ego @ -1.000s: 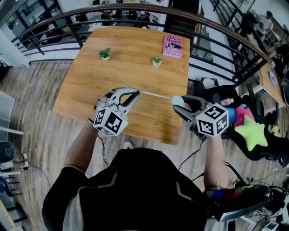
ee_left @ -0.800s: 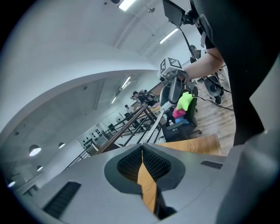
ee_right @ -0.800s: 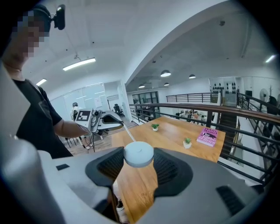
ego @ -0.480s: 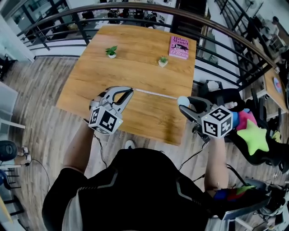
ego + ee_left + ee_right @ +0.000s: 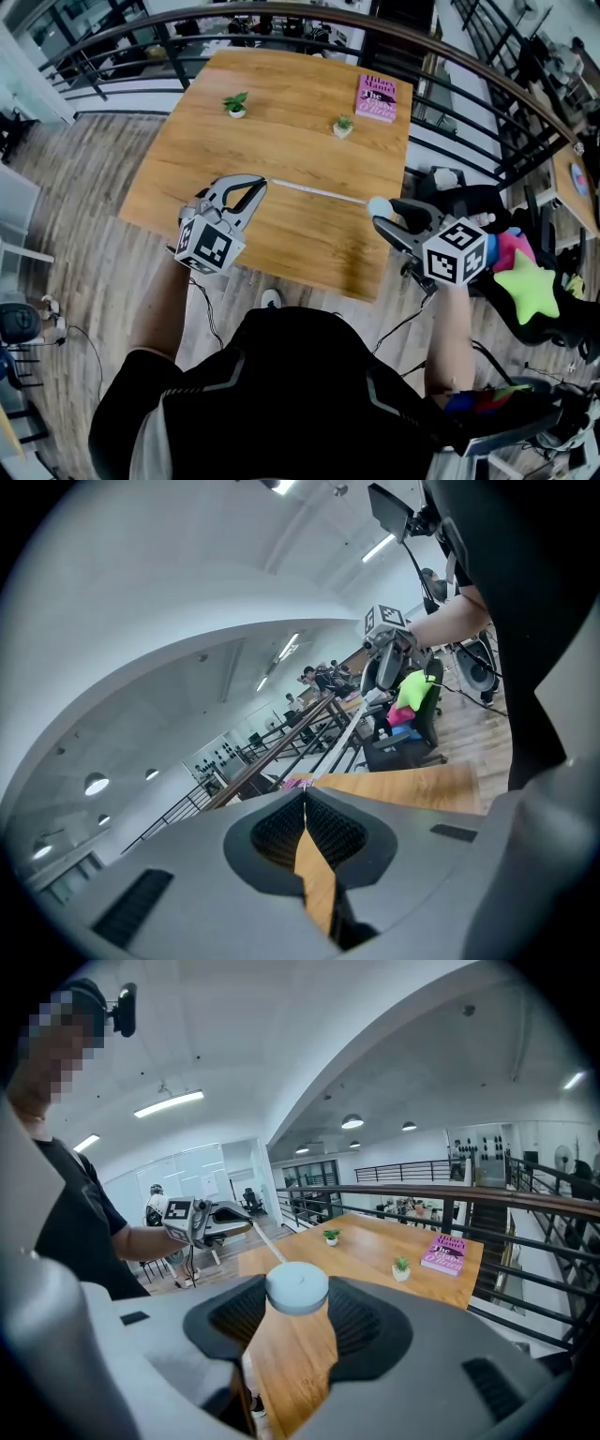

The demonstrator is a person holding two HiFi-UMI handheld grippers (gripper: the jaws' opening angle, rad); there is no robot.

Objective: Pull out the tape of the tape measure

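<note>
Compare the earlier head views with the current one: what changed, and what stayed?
The left hand-held gripper, shut on the tape, moved left, away from the right hand-held gripper, drawing more of it out. The right one stayed put, holding the tape measure case.

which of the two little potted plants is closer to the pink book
The potted plant on the right in the head view, standing just left of the pink book. The other plant stands further left across the wooden table.
</note>
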